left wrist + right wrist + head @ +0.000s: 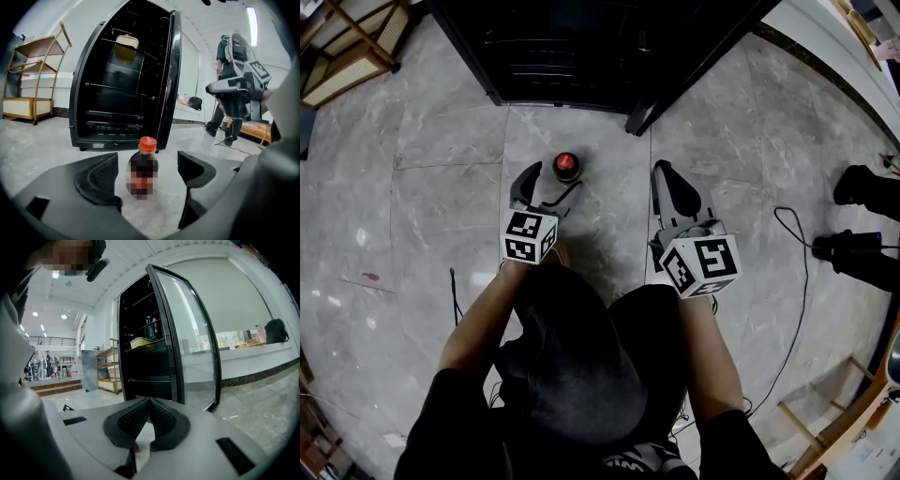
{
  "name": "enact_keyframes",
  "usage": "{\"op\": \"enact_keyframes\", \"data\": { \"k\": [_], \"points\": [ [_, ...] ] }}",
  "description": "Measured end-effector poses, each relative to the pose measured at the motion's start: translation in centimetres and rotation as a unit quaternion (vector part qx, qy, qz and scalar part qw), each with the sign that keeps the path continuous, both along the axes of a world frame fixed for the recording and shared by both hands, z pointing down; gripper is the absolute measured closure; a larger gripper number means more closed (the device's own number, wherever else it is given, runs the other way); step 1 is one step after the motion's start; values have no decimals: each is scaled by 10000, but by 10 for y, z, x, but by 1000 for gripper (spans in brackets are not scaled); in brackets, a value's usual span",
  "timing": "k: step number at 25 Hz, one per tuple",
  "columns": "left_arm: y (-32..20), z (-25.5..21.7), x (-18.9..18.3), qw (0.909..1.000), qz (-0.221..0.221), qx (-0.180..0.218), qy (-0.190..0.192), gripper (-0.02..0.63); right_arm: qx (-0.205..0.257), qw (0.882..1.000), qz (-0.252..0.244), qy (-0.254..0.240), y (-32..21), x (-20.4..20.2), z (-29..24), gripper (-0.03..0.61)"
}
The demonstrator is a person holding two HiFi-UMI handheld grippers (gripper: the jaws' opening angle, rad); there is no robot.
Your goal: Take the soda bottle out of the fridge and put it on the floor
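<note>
Red-capped dark soda bottle (142,168) stood on grey marble floor (441,216) between parted, untouching jaws of left gripper (557,176); right gripper (149,401) was closed, empty.

Red-capped soda bottle (142,168) upright on floor (441,216)

The floor (441,206) is grey, marble-patterned tile with a dull shine and thin seams. A black fridge (581,47) stands on it with its door swung open. A soda bottle (566,166) stands upright on the tile in front of the fridge, apart from it and red cap up. Off to one side, a wooden rack (347,47) stands on the floor by the wall. On the other side a thin black cable (797,281) loops across the tiles, near a standing person's two dark shoes (862,187). A shorter bit of black cord (452,281) lies alone on the tile.
</note>
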State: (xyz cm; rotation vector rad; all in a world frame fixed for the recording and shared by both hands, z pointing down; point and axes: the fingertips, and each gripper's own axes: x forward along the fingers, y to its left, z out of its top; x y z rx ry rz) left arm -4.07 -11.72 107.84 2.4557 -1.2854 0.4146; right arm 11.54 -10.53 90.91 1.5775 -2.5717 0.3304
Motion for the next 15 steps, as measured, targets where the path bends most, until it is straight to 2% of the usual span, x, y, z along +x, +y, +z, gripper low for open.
{"op": "enact_keyframes", "data": {
  "k": [7, 10, 15],
  "points": [
    [0, -71, -6, 9999, 56, -82, 62, 228, -115, 9993, 363, -51, -15, 22, -47, 555],
    [-1, -128, -8, 9998, 92, -145, 98, 229, -291, 9991, 322, -35, -13, 17, -88, 555],
    [-13, -248, -3, 9995, 319, -45, 21, 229, -539, 9983, 196, -76, -15, -2, -178, 555]
  ]
}}
